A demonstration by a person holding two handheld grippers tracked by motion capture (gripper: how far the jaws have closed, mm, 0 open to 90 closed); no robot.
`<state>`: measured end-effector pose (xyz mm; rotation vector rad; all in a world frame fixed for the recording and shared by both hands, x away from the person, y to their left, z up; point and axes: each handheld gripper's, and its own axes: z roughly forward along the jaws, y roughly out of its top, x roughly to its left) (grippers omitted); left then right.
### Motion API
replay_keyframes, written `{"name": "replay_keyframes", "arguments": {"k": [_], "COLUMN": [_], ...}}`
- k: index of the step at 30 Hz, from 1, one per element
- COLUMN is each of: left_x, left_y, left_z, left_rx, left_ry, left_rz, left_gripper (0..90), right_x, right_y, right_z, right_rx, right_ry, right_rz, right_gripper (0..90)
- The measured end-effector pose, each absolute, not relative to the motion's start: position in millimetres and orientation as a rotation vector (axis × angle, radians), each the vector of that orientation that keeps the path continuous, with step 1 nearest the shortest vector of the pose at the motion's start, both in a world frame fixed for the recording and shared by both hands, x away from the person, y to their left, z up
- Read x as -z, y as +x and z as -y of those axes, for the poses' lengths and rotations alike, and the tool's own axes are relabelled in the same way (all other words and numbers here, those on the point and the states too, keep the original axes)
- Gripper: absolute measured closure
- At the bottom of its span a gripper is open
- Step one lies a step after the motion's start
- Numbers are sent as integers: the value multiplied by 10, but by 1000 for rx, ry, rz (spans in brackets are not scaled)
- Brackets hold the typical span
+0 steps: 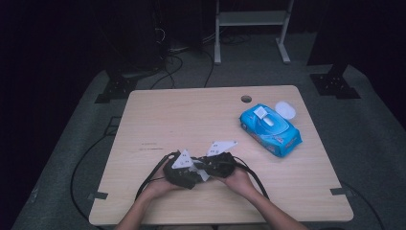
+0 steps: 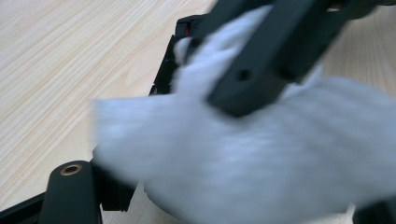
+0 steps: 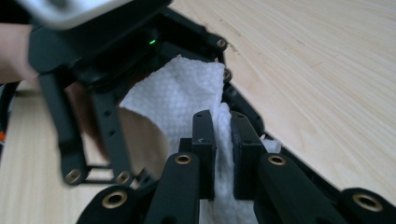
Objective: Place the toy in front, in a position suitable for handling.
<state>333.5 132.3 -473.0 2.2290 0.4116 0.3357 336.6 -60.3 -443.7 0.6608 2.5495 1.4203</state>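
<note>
Both my grippers meet near front edge of table (image 1: 143, 115), nose to nose, white wipe (image 3: 187, 98) between them.

Right gripper (image 3: 223, 140): jaws pressed together, pinching wipe's edge, likely to hold it taut.

Left gripper (image 1: 179, 167): wipe draped across its view, blurred; cannot tell whether jaws are spread or pinching.

Blue wipes pack (image 1: 270, 129) sits well apart, far right, flap (image 1: 286, 109) open, probably source of wipe.

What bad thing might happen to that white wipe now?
The wipe is pinched between the right gripper jaws while the left gripper crowds right against it, so a pull apart could tear it. The two grippers might also knock together. The wipe pack sits open, so its wipes may dry out.
</note>
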Motion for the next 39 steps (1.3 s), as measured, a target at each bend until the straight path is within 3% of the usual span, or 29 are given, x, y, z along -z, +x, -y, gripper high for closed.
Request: {"name": "replay_keyframes", "arguments": {"k": [5, 20, 31, 39], "left_x": [4731, 4738, 4737, 4732], "left_y": [3339, 3346, 3350, 3357], "left_z": [-1328, -1335, -1341, -1353], "left_rx": [-339, -326, -333, -334], "left_ry": [2234, 2224, 2230, 2222], "left_rz": [-408, -419, -413, -414], "left_gripper": [240, 239, 239, 239], "right_x": [4448, 4564, 4532, 4565], "right_y": [3475, 3500, 3380, 3425], "right_z": [638, 1332, 1205, 1383], "right_rx": [-1366, -1279, -1330, -1292], "right_ry": [702, 859, 792, 856], "right_rz": [-2521, -2465, -2498, -2475], "right_gripper": [822, 821, 821, 820]}}
